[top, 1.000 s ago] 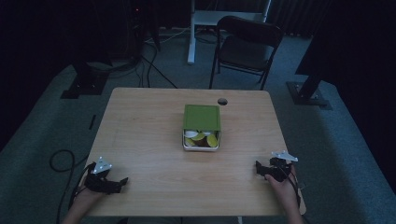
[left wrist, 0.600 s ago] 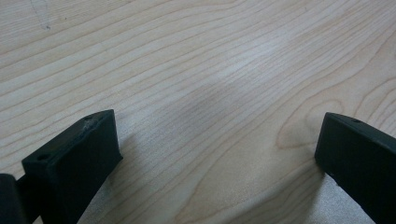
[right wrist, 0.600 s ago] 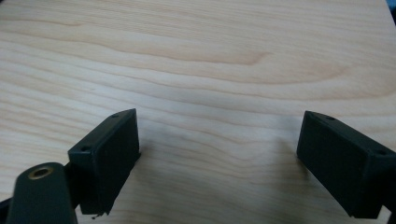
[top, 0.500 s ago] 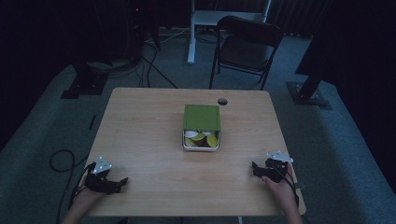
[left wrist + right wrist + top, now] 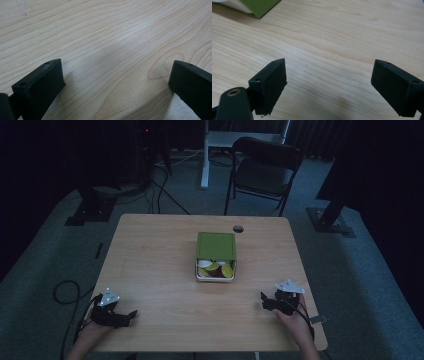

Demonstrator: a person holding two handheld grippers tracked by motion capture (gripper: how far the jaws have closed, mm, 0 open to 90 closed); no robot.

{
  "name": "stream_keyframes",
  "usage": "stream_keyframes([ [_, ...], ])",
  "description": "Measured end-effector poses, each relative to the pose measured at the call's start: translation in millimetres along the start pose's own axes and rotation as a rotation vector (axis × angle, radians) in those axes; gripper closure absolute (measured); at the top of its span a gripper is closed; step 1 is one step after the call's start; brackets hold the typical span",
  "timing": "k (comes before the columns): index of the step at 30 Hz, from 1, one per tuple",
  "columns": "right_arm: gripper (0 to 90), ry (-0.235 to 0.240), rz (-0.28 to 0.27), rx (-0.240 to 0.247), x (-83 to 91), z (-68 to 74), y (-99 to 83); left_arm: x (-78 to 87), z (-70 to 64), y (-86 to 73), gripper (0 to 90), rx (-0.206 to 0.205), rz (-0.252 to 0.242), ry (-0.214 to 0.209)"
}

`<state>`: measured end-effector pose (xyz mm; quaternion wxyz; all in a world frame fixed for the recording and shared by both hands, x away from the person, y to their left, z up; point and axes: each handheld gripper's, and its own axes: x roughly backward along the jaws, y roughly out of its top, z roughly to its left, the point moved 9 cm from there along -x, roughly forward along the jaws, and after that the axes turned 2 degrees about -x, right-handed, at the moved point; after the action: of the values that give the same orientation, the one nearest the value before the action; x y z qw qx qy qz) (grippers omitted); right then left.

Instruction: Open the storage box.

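Observation:
A white box with a green lid slid partly back sits at the middle of the wooden table; yellow, white and brown round pieces show in its open front. A corner of the green lid appears at the top left of the right gripper view. My left gripper rests at the table's near left corner, open, over bare wood. My right gripper is at the near right, open, nothing between its jaws.
A round cable hole lies in the table behind the box. A dark chair stands beyond the far edge, with stand bases and cables on the floor to the left and right.
My right gripper has shifted a little to the left along the near edge. The left gripper and the box have stayed put.

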<state>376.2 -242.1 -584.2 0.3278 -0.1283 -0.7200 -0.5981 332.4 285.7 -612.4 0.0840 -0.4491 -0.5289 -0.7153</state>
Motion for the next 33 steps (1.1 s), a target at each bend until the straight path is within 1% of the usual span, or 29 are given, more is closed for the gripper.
stream_keyframes([
  [3, 12.7, 0.007, -0.006, 0.047, 1.0, 9.9, 4.1, 0.0, 0.0, 0.0, 0.0, 0.000, 0.000, 0.000],
  [4, 12.7, 0.007, -0.006, 0.047, 1.0, 9.9, 4.1, 0.0, 0.0, 0.0, 0.0, 0.000, 0.000, 0.000],
  [5, 12.7, 0.021, -0.016, 0.070, 1.6, 17.2, 7.4, 0.0, 0.0, 0.0, 0.0, 0.000, 0.000, 0.000],
  [6, 12.7, 0.025, -0.017, 0.087, 1.7, 20.5, 8.7, 0.0, 0.0, 0.0, 0.0, 0.000, 0.000, 0.000],
  [7, 12.7, 0.025, -0.017, 0.087, 1.7, 20.5, 8.7, 0.0, 0.0, 0.0, 0.0, 0.000, 0.000, 0.000],
  [8, 12.7, 0.037, -0.021, 0.090, 1.8, 23.9, 10.2, 0.0, 0.0, 0.0, 0.0, 0.000, 0.000, 0.000],
  [9, 12.8, 0.048, -0.026, 0.105, 1.6, 29.4, 12.9, 0.0, 0.0, 0.0, 0.0, 0.000, 0.000, 0.000],
  [10, 12.8, 0.048, -0.026, 0.105, 1.6, 29.4, 12.9, 0.0, 0.0, 0.0, 0.0, 0.000, 0.000, 0.000],
  [11, 13.3, 0.051, -0.030, 0.128, 1.6, 35.0, 15.3, 0.0, 0.0, 0.0, 0.0, 0.000, 0.000, 0.000],
  [12, 13.3, 0.051, -0.030, 0.128, 1.6, 35.0, 15.3, 0.0, 0.0, 0.0, 0.0, 0.000, 0.000, 0.000],
  [13, 13.3, 0.064, -0.037, 0.143, 1.7, 41.1, 17.8, 0.0, 0.0, 0.0, 0.0, 0.000, 0.000, 0.000],
  [15, 13.3, 0.072, -0.041, 0.148, 1.5, 44.2, 19.0, 0.0, 0.0, 0.0, 0.0, 0.000, 0.000, 0.000],
  [16, 13.3, 0.081, -0.048, 0.163, 1.2, 50.3, 21.3, 0.0, 0.0, 0.0, 0.0, 0.000, 0.000, 0.000],
  [17, 13.3, 0.081, -0.048, 0.163, 1.2, 50.3, 21.3, 0.0, 0.0, 0.0, 0.0, 0.000, 0.000, 0.000],
  [18, 13.3, 0.082, -0.050, 0.189, 0.8, 55.9, 23.0, 0.0, 0.0, 0.0, 0.0, 0.000, 0.000, 0.000],
  [19, 13.3, 0.082, -0.050, 0.189, 0.8, 55.9, 23.0, -0.1, -0.1, 0.0, 0.0, 0.001, 0.000, 0.000],
  [20, 13.3, 0.085, -0.051, 0.199, 0.6, 59.1, 23.8, -0.1, -0.1, 0.1, 0.0, 0.001, -0.001, 0.000],
  [21, 13.3, 0.087, -0.053, 0.224, 0.2, 64.7, 25.5, -0.1, -0.1, 0.1, 0.0, 0.001, -0.001, 0.000],
  [22, 13.3, 0.089, -0.054, 0.235, 0.0, 67.6, 26.3, -0.1, -0.1, 0.1, 0.0, 0.001, -0.001, 0.000],
  [23, 13.3, 0.089, -0.054, 0.235, 0.0, 67.6, 26.3, -0.1, -0.1, 0.1, 0.0, 0.001, -0.001, 0.000],
  [24, 13.3, 0.088, -0.057, 0.262, -0.7, 72.7, 28.2, -0.1, -0.1, 0.1, 0.0, 0.001, -0.001, 0.000],
  [25, 13.3, 0.088, -0.057, 0.262, -0.7, 72.7, 28.2, -0.1, -0.1, 0.1, 0.0, 0.001, -0.001, 0.000],
  [26, 13.3, 0.083, -0.058, 0.295, -1.8, 77.0, 30.1, -0.1, -0.1, 0.1, 0.0, 0.001, -0.001, -0.001],
  [28, 13.3, 0.085, -0.060, 0.301, -2.3, 79.7, 31.1, -0.1, -0.1, 0.1, 0.0, 0.002, -0.001, 0.000],
  [29, 13.4, 0.087, -0.064, 0.324, -3.6, 84.9, 32.8, -0.1, -0.1, 0.1, 0.0, 0.002, -0.001, -0.001],
  [30, 13.4, 0.087, -0.064, 0.324, -3.6, 84.9, 32.8, -0.1, -0.1, 0.1, 0.0, 0.002, -0.001, -0.001],
  [31, 14.0, 0.093, -0.063, 0.342, -4.9, 90.2, 34.0, 0.0, -0.1, 0.0, 0.0, 0.001, 0.000, -0.001],
  [32, 14.0, 0.093, -0.063, 0.342, -4.9, 90.2, 34.0, 0.0, -0.1, 0.0, 0.0, 0.001, 0.000, -0.001],
  [33, 14.1, 0.089, -0.067, 0.354, -5.4, 92.8, 35.0, 0.0, -0.1, 0.0, 0.0, 0.001, 0.000, -0.001],
])
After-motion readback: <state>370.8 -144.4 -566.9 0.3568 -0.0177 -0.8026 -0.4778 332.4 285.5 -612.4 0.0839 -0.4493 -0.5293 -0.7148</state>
